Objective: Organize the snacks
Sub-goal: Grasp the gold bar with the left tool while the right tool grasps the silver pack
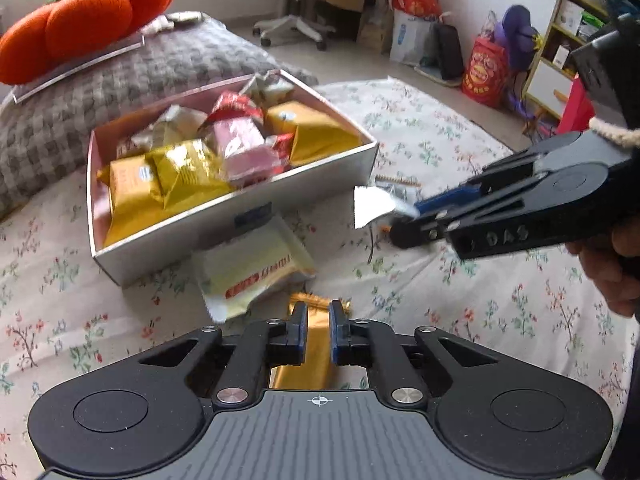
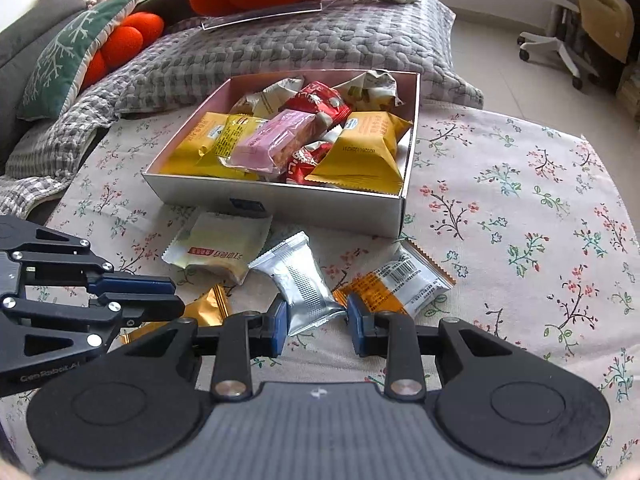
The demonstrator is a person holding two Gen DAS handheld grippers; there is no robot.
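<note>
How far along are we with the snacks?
Done: the box already holds many packets. In hand: the left gripper pinches a gold packet; the right gripper holds a silver packet. Left: the cream packet and orange-white packet on the cloth.

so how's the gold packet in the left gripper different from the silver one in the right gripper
The gold packet is shiny gold foil, plain where visible; the silver packet is silver with printed text. The left gripper pinches gold tightly with narrow jaws; the right gripper holds silver's lower end with wider jaws. Both are sealed snacks outside the box.
</note>
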